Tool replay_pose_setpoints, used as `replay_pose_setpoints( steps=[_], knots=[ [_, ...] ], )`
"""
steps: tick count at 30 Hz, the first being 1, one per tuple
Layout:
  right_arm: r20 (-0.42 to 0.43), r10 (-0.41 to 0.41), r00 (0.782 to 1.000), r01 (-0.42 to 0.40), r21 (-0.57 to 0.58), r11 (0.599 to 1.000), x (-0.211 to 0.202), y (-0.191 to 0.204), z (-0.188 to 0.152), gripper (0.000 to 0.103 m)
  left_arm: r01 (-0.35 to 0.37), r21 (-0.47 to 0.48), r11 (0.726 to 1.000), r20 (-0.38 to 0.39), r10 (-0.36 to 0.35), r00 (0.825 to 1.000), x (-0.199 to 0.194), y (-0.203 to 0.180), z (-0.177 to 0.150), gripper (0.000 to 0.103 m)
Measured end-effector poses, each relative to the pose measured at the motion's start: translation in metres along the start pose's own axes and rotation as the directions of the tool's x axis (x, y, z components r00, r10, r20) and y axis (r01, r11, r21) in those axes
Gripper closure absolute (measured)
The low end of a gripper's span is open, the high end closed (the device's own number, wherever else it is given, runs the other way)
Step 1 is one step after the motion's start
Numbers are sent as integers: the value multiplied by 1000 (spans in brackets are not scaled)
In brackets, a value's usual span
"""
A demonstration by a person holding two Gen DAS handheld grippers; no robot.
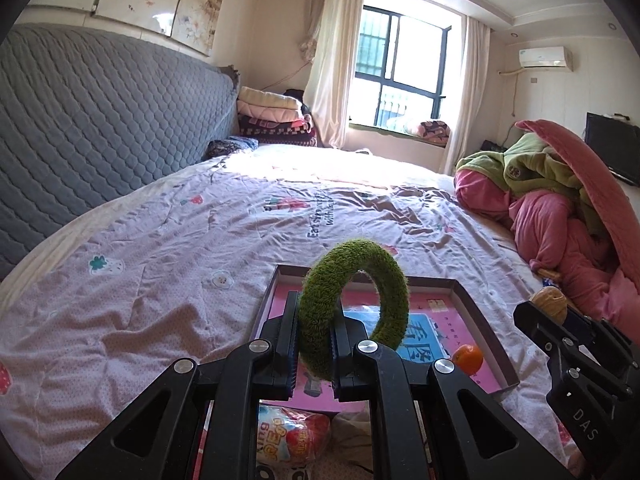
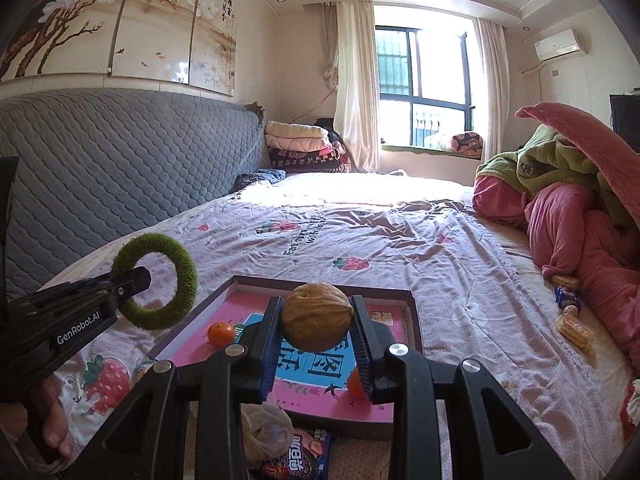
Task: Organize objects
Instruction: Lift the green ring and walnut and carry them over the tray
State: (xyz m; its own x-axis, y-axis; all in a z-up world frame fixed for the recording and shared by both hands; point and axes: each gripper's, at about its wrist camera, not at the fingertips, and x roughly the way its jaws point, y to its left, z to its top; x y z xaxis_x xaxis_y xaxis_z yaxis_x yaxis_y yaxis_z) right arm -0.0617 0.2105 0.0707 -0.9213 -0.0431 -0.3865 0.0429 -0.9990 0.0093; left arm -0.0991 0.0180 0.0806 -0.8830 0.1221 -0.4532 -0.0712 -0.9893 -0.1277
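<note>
Two black fingers of the left gripper [image 1: 314,344] are closed on the lower part of a green fuzzy ring [image 1: 354,300], which stands upright above the near edge of a shallow box [image 1: 486,312] with a pink floor, its hole facing across the bed [image 1: 160,248], and one small orange [image 1: 467,358] lies in the box. From the right wrist, the right gripper [image 2: 318,332] clamps a walnut [image 2: 318,317] with its long axis level from finger to finger, held above the same box.
</note>
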Motion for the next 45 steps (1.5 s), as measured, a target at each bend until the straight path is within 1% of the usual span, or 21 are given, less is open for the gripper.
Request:
replay_pose_setpoints(
  steps=[5, 9, 14, 17, 22, 28, 35, 38, 40, 42, 45],
  knots=[
    [-13, 6, 1000, -6, -5, 1000, 12, 5, 0, 70, -7, -3, 1000, -19, 7, 1000, 11, 3, 1, 91],
    [-13, 11, 1000, -10, 3, 1000, 19, 5, 3, 70, 4, -20, 1000, -45, -5, 999, 21, 7, 1, 91],
    [-11, 4, 1000, -4, 13, 1000, 27, 4, 6, 70, 4, -28, 1000, -50, -5, 999, 31, 11, 4, 91],
    [-13, 0, 1000, 0, 21, 1000, 33, 2, 9, 70, 6, -29, 1000, -39, -8, 999, 34, 13, 7, 91],
    [-30, -3, 1000, 3, 21, 1000, 42, 0, 15, 70, 5, -38, 999, -40, -6, 999, 39, 20, 10, 91],
    [-62, -24, 998, 26, 24, 999, 58, -8, 15, 70, 6, -50, 999, -69, -10, 998, 51, 25, 11, 91],
    [-72, -30, 997, 33, 40, 999, 72, -14, 19, 70, 10, -56, 998, -88, -15, 996, 63, 26, 11, 91],
    [-82, -25, 996, 28, 37, 999, 77, -14, 19, 70, 29, -66, 997, -126, -37, 991, 73, 26, 8, 91],
    [-96, -20, 995, 23, 32, 999, 81, -12, 16, 70, 29, -76, 997, -154, -41, 987, 79, 27, 5, 91],
    [-118, -21, 993, 24, 23, 999, 87, -10, 11, 70, 24, -76, 997, -175, -37, 984, 83, 28, 3, 91],
    [-152, -26, 988, 28, 12, 1000, 96, -8, 4, 70, 35, -73, 997, -212, -50, 976, 88, 27, -3, 91]
  ],
)
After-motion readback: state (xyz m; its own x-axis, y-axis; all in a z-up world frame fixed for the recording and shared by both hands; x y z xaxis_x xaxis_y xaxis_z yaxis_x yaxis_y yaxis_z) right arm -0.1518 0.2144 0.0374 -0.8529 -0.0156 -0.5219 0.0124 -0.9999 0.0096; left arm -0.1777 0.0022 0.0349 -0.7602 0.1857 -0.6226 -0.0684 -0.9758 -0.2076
